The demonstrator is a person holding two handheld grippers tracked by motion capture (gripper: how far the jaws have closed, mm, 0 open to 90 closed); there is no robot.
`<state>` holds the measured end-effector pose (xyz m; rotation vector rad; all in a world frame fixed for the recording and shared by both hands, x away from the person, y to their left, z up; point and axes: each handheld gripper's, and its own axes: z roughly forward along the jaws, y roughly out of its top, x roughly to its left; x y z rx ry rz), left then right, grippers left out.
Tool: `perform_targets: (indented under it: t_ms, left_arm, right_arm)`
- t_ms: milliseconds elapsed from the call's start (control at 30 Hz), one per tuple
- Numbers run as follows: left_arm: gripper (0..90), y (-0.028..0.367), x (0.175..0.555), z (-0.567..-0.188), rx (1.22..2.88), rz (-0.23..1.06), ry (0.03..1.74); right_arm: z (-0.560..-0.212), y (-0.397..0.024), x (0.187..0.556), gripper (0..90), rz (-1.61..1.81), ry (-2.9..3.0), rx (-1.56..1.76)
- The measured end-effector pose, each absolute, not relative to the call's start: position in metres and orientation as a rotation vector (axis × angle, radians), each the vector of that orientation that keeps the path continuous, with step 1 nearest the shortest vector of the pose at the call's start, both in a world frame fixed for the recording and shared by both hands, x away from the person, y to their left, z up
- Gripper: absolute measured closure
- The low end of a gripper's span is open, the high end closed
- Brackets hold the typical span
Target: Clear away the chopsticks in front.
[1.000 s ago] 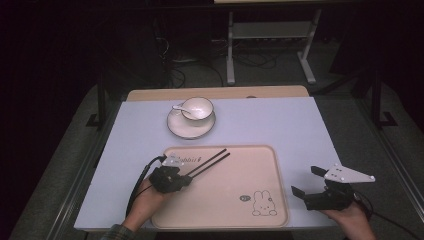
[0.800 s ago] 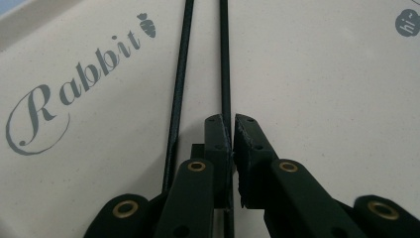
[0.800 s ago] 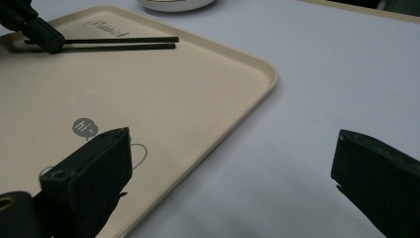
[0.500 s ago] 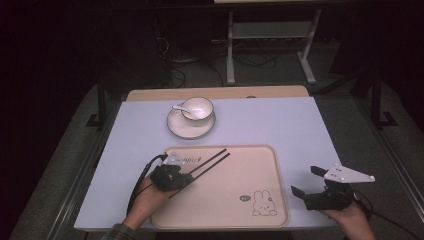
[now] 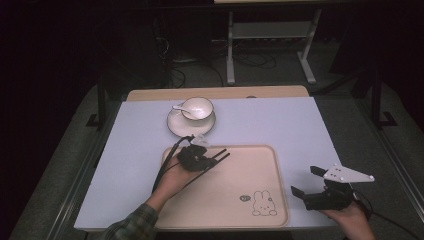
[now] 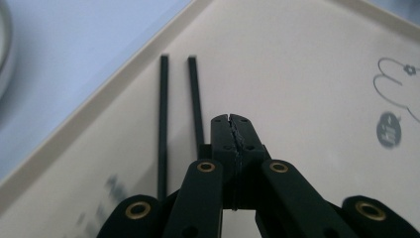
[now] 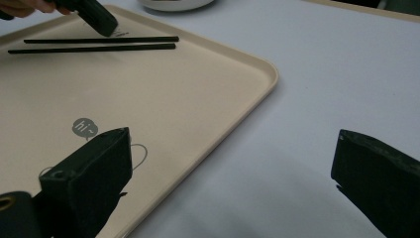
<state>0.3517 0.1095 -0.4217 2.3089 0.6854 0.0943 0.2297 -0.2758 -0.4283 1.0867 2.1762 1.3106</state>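
Observation:
Two black chopsticks [image 5: 216,159] lie side by side on the beige tray [image 5: 250,170] near its far left corner. My left gripper [image 5: 204,156] hovers over their near ends. Its jaws have just closed the last bit and now stand shut with nothing between them. In the left gripper view the chopsticks [image 6: 163,114] run along the tray just left of the shut tips of the left gripper [image 6: 231,120]. My right gripper [image 5: 306,181] rests open on the table, right of the tray. Between the wide jaws of the right gripper [image 7: 233,183] I see only tabletop and the tray's edge [image 7: 267,74].
A white cup with a spoon [image 5: 196,107] stands on a saucer [image 5: 175,127] beyond the tray. The tray bears a small rabbit drawing [image 5: 262,204] at its near right. The pale tabletop [image 5: 280,125] ends at a wooden strip at the back; dark floor and a metal stand lie beyond.
My left hand has moved right and away from me, over the chopsticks' near ends. The chopsticks, the tray and my right gripper have stayed put.

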Motion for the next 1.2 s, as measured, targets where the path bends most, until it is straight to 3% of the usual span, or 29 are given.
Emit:
perform_targets:
  t_ms: [200, 433, 1200]
  left_arm:
    - [89.2, 0.076, 0.370, -0.438, 2.332, 0.080, 0.649]
    - [89.2, 0.072, 0.382, -0.442, 2.328, 0.138, 0.663]
    - [89.2, 0.146, 0.377, -0.439, 2.314, 0.173, 0.827]
  right_arm:
    - [-0.429, -0.278, 0.230, 1.7, 1.315, 2.169, 1.100]
    - [-0.429, -0.279, 0.229, 1.6, 1.317, 2.168, 1.099]
    - [-0.428, -0.278, 0.224, 1.8, 1.304, 2.173, 1.089]
